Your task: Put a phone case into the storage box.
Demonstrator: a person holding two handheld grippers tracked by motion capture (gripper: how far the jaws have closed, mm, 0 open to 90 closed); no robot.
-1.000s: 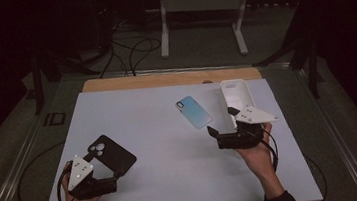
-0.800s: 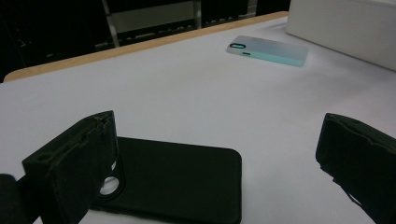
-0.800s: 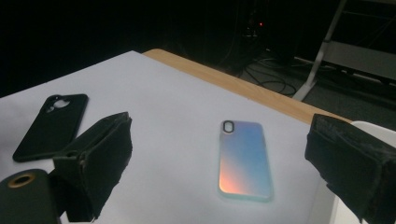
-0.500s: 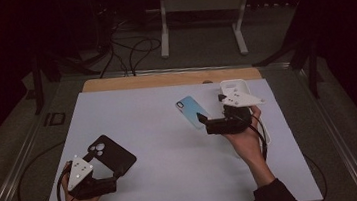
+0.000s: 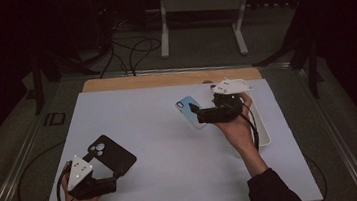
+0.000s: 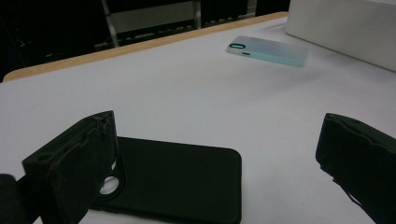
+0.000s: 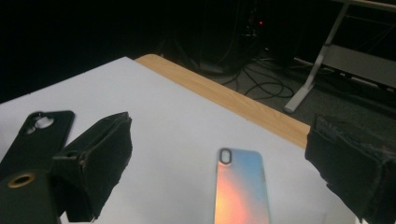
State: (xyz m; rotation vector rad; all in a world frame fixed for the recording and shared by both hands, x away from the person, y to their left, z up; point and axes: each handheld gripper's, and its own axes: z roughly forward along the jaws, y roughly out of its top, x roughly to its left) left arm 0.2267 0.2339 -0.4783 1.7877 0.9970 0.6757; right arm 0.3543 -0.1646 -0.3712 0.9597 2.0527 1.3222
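**Two phone cases on the table, neither yet gripped**

At the left, we held our left gripper [image 5: 116, 173] low on the white table [image 5: 171, 146], jaws spread wide, the black phone case [image 5: 111, 155] lying flat just ahead of them and by the left jaw, not gripped. To the right, our right gripper [image 5: 194, 111] hovered with its jaws equally wide apart and empty, aimed at the iridescent phone case [image 7: 240, 186] lying flat near the wooden edge [image 7: 233, 100]. A white tray [image 5: 265, 136] sat beside that hand. We judged the work barely begun: both cases were left to be grasped.

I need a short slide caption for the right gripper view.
Open right gripper aimed at iridescent phone case on white table.
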